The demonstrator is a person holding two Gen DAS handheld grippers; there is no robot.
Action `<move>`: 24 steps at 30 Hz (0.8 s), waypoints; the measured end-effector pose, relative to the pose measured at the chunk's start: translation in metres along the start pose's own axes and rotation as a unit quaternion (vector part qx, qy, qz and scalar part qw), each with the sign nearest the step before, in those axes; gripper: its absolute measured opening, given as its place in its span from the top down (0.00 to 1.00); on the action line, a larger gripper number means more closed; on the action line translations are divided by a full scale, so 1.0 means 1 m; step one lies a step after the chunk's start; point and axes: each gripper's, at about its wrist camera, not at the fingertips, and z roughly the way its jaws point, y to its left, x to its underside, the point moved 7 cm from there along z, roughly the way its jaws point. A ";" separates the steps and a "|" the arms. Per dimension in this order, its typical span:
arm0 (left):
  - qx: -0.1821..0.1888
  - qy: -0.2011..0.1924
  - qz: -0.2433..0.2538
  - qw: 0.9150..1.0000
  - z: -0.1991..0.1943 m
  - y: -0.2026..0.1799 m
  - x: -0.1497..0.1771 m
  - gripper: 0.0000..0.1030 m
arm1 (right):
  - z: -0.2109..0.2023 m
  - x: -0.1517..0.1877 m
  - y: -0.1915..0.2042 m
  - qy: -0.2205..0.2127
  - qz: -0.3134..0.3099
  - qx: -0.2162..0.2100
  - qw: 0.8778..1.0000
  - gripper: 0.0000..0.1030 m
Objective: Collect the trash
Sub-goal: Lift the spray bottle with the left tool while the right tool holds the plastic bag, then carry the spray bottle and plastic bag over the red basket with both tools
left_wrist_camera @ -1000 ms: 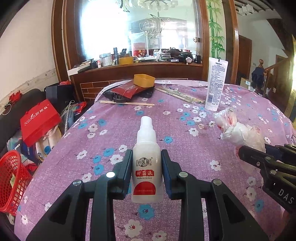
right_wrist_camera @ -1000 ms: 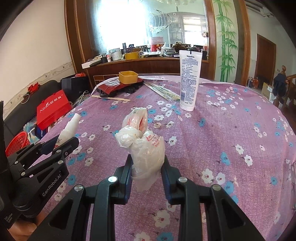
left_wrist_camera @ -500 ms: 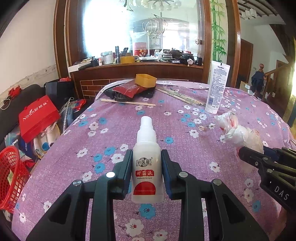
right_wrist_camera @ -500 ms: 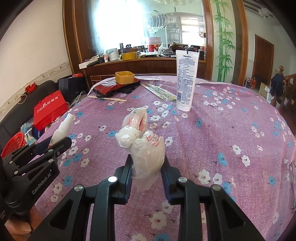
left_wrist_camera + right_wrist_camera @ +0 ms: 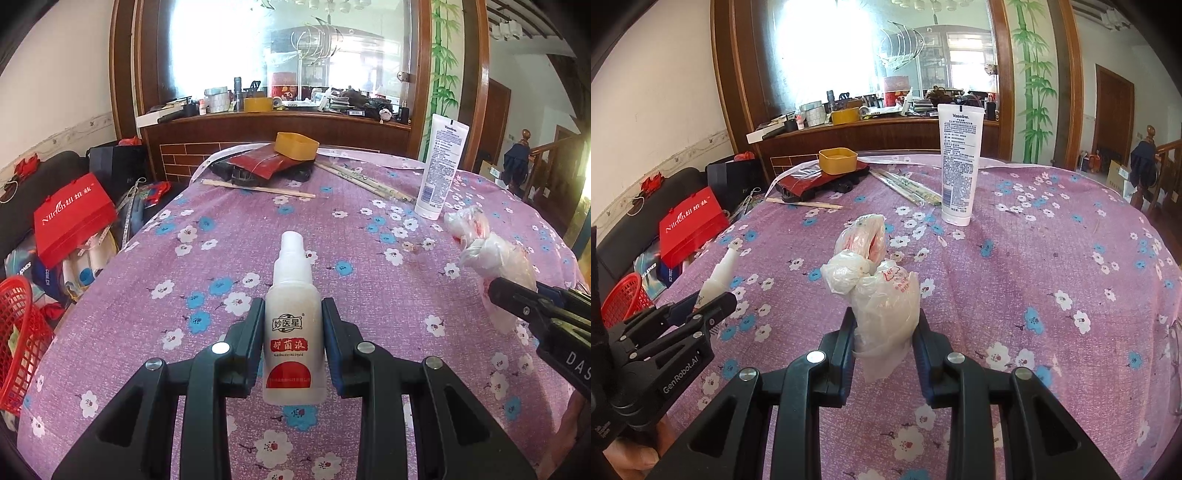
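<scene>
My left tool point(image 5: 293, 343) is closed narrow on a small white spray bottle point(image 5: 294, 332), both fingers pressed against its sides; the bottle stands upright at the lower centre of the left wrist view, its red-and-white label facing me and its cap pointing up the frame. My right tool point(image 5: 886, 343) grips a crumpled plastic bag point(image 5: 879, 291), white with red print, which bulges up and out between the fingers at the lower centre of the right wrist view. Each tool shows in the other's view: the right one with the bag at the right edge of the left view, the left one with the bottle at the lower left of the right view.

Below both lies the desk point(image 5: 369, 288), covered in a purple cloth with white and blue flowers. In the upper part of the frames a white Vaseline tube point(image 5: 960, 162) stands on its cap, well apart from the bag. Further back sit a yellow container point(image 5: 837, 160) on a dark red packet, and several chopsticks point(image 5: 258, 188). A red mesh basket point(image 5: 18, 332) sits at the left edge, below the desk edge, near a red gift bag point(image 5: 70, 218).
</scene>
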 end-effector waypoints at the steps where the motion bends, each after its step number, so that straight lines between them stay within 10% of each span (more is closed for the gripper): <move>1: 0.000 0.001 -0.001 1.000 0.001 0.000 0.000 0.72 | -0.001 -0.001 0.000 0.000 0.001 -0.002 1.000 0.70; 24: -0.008 0.004 -0.031 0.999 -0.053 0.050 0.011 0.72 | -0.010 0.005 0.021 -0.008 -0.030 -0.034 0.999 0.70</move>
